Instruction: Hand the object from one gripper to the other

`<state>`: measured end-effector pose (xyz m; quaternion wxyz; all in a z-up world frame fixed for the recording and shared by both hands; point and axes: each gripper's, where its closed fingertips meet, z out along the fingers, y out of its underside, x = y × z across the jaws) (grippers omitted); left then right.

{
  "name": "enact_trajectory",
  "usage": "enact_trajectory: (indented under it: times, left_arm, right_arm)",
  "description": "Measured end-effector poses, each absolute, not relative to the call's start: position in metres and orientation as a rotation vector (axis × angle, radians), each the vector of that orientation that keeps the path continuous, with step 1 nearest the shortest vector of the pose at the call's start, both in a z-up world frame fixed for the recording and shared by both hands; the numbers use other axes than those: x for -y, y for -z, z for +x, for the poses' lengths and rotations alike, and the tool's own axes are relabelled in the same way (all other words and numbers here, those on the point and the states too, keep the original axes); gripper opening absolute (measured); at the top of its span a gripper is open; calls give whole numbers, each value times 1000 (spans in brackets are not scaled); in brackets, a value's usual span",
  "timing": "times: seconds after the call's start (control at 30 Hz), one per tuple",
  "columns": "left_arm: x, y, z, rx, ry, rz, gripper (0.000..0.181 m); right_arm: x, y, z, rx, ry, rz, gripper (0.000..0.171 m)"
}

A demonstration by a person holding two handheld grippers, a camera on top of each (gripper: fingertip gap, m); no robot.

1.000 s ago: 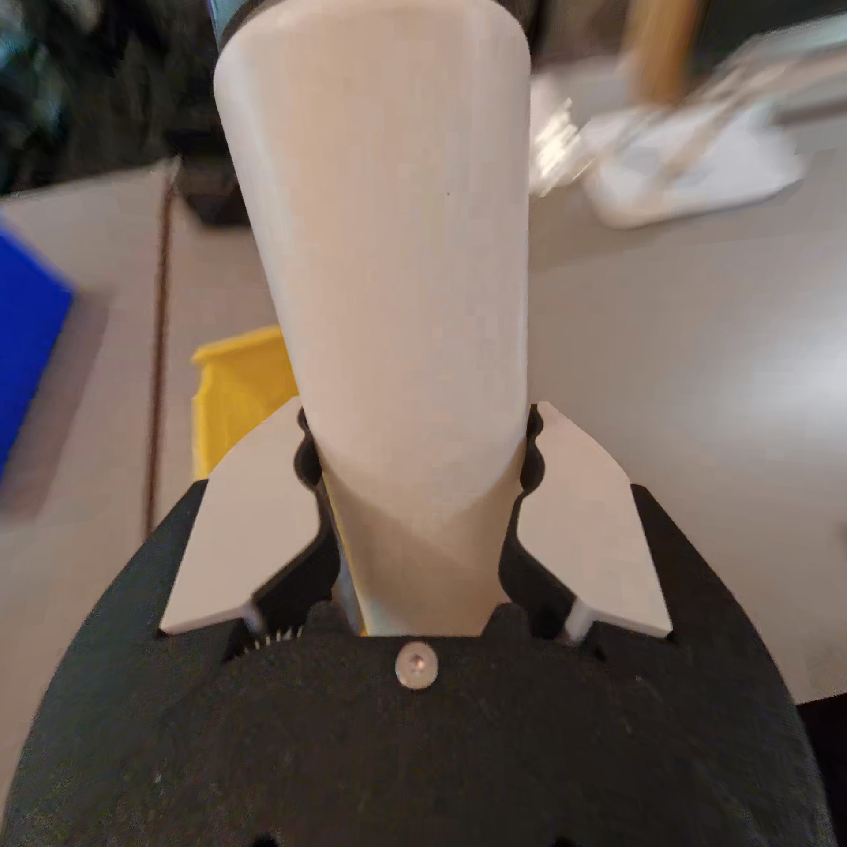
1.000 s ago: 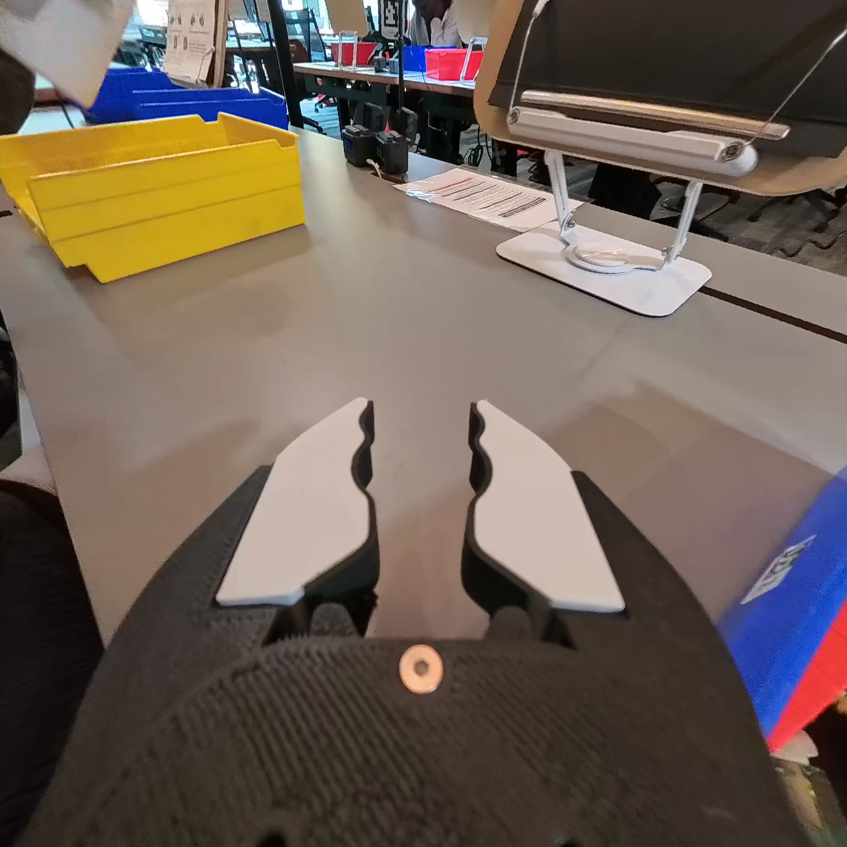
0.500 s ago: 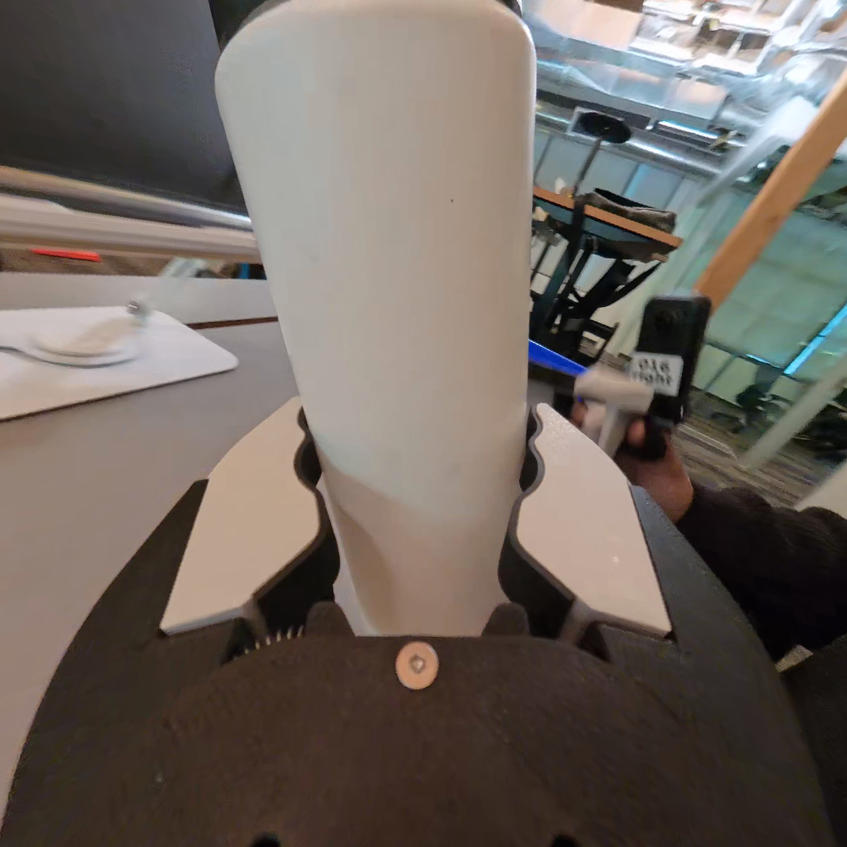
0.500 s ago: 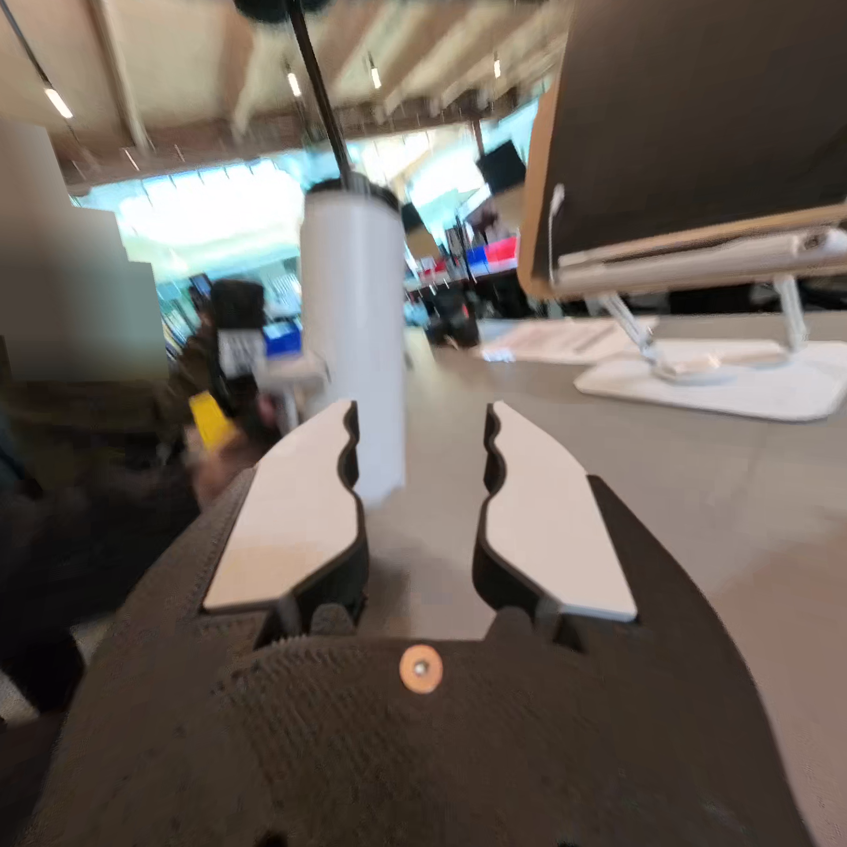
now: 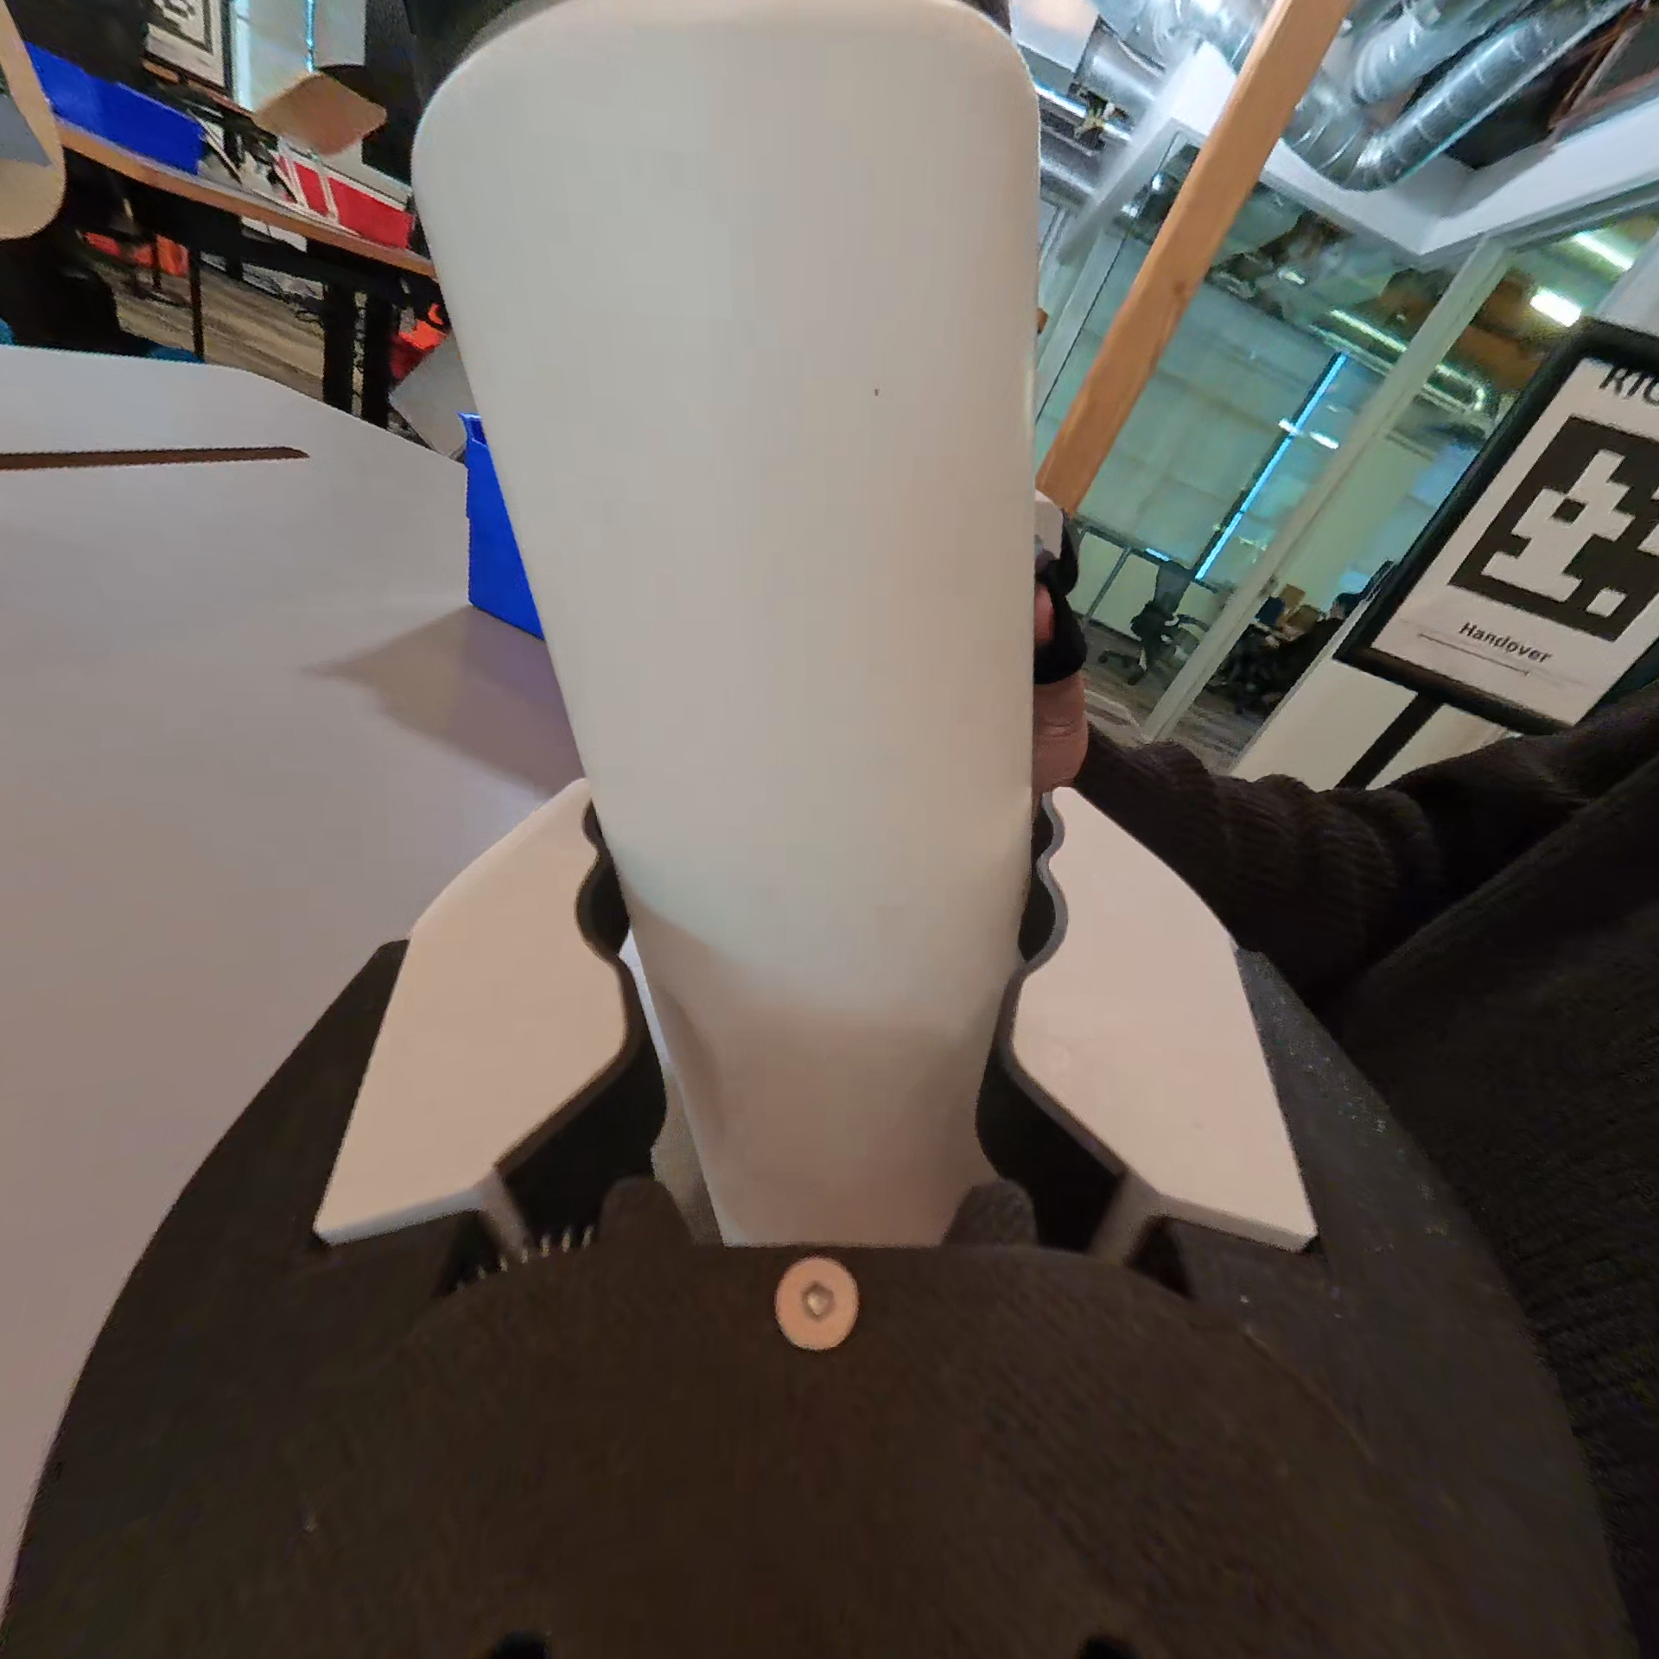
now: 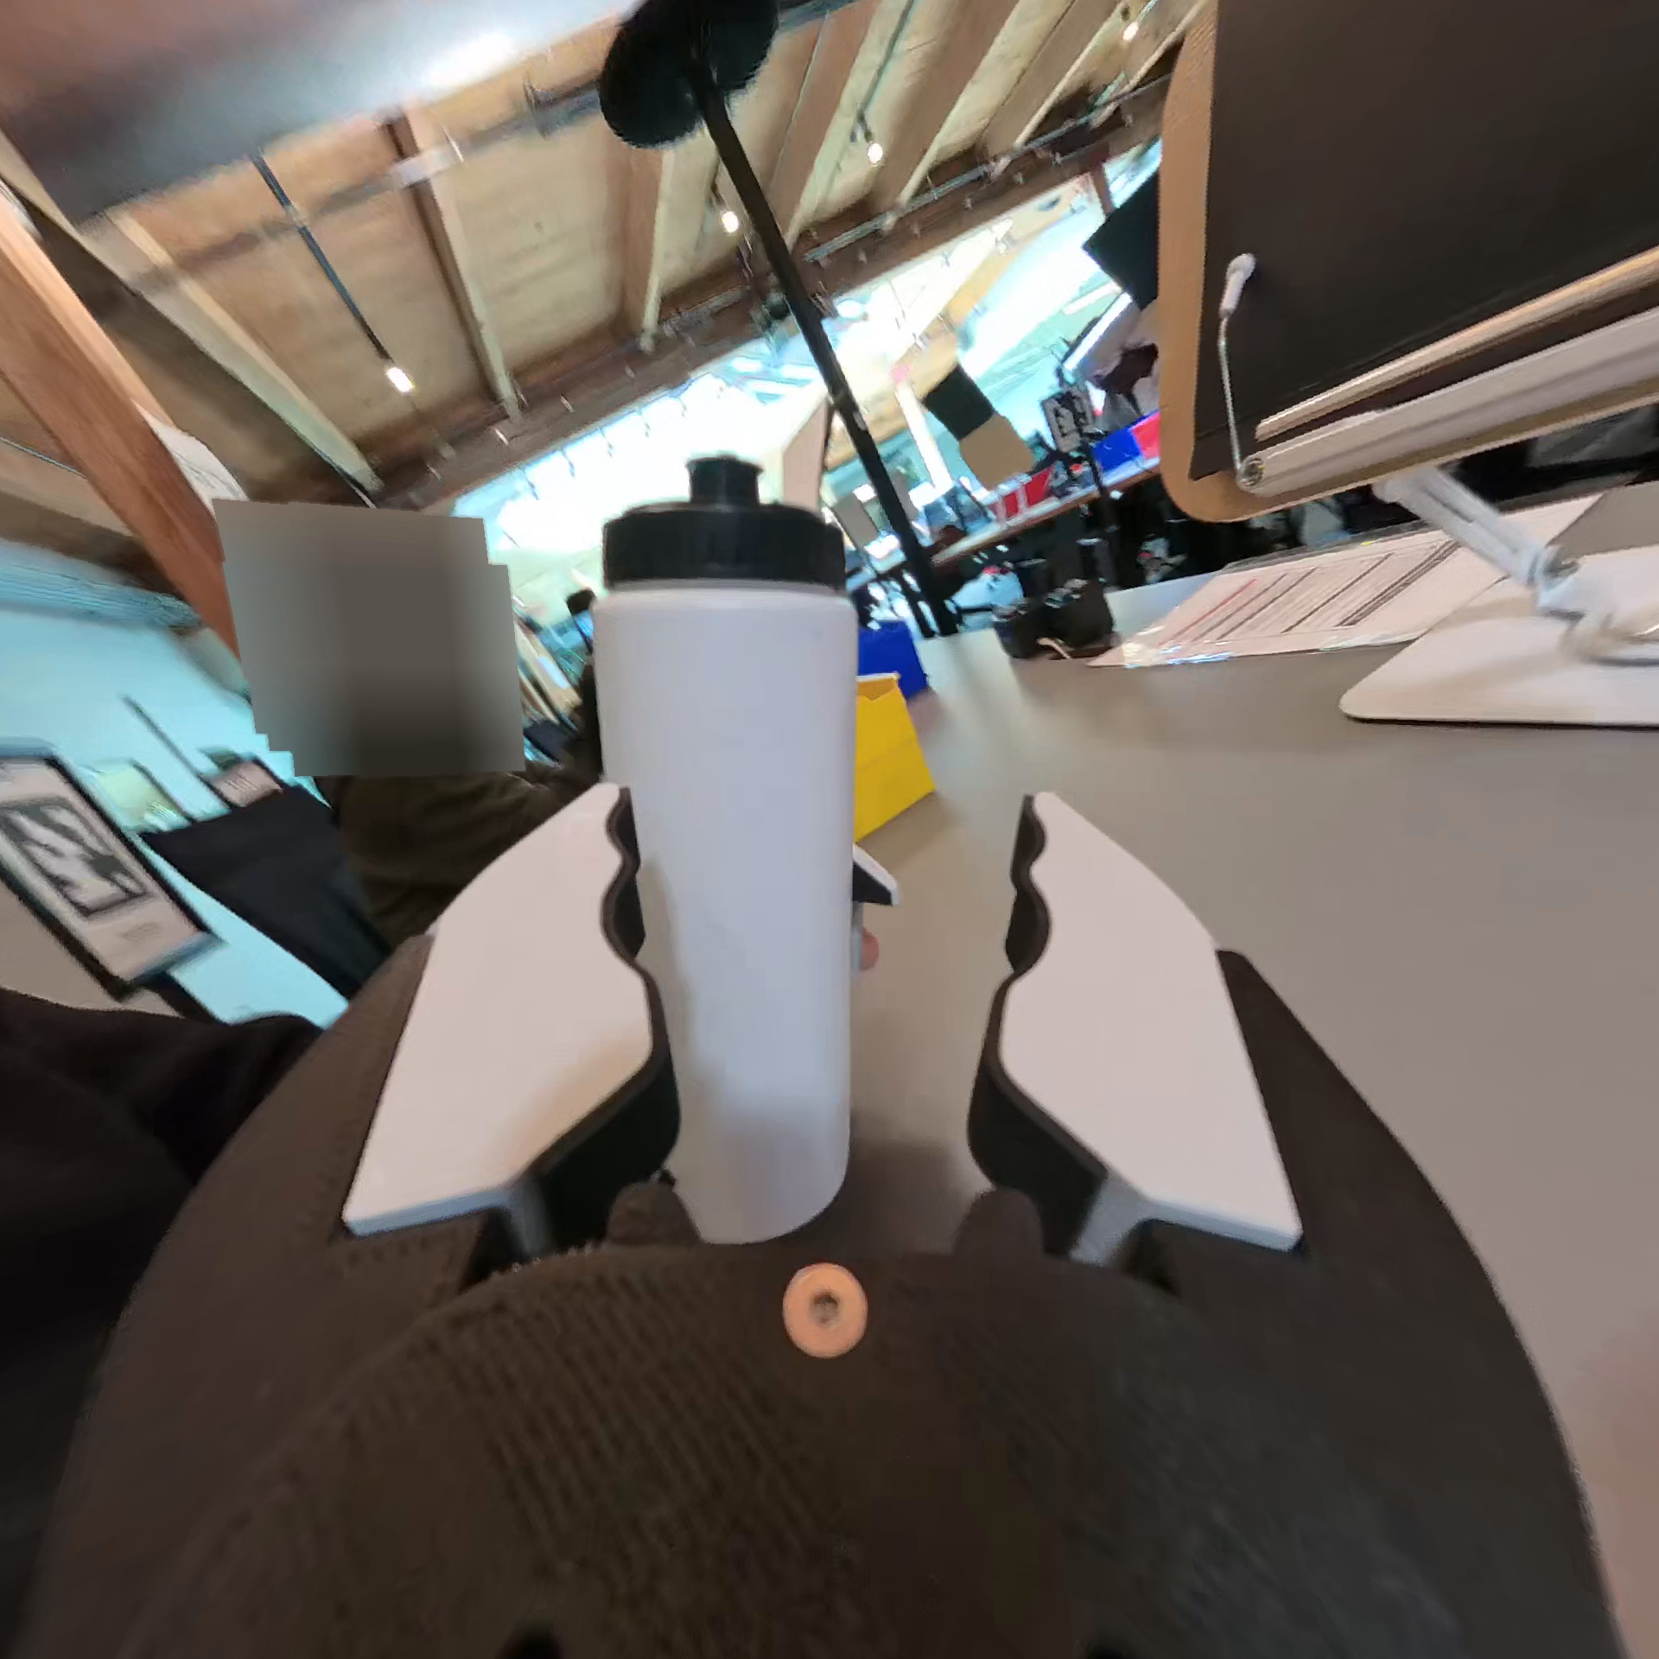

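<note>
A white bottle (image 5: 745, 503) with a black cap (image 6: 723, 539) stands upright above the grey table (image 5: 224, 718). My left gripper (image 5: 819, 808) is shut on its lower body, both pads pressed against its sides. In the right wrist view the bottle (image 6: 732, 808) stands between the fingers of my right gripper (image 6: 826, 799), which is open. It stands close against the left finger (image 6: 539, 969). A wide gap separates it from the right finger (image 6: 1140, 1014). One white fingertip (image 6: 875, 884) of the left gripper shows behind the bottle.
A yellow bin (image 6: 884, 763) and a blue bin (image 5: 498, 557) stand on the table. A white stand base (image 6: 1481, 682) under a dark screen and some papers (image 6: 1302, 601) lie at the right. A person's hand (image 5: 1055, 718) and dark sleeve are beside the bottle. Left tips to right tips: about 6 cm.
Both grippers swung towards each other. The right jaws opened wider and the bottle, still held by the left gripper, came in between the right fingers.
</note>
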<state>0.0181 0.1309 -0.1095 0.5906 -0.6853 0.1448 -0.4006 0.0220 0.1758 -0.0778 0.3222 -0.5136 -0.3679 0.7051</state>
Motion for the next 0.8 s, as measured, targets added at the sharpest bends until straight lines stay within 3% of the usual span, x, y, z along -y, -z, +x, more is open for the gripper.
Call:
enact_trajectory:
  times: [0.17, 0.4, 0.6, 0.8]
  left_arm:
    - [-135, 111, 10, -301, 909, -1588, 89]
    - [-137, 90, -40, -78, 946, -1443, 89]
    - [-132, 91, -29, -83, 1047, -1460, 90]
    - [-132, 90, -21, -121, 980, -1453, 90]
  right_arm:
    - [-180, 81, 20, 897, -2016, -1367, 83]
    - [-137, 113, -4, 1255, -1816, -1382, 93]
    - [-95, 142, -26, 1441, -1789, -1472, 101]
    - [-80, 156, -29, 1540, -1726, -1506, 93]
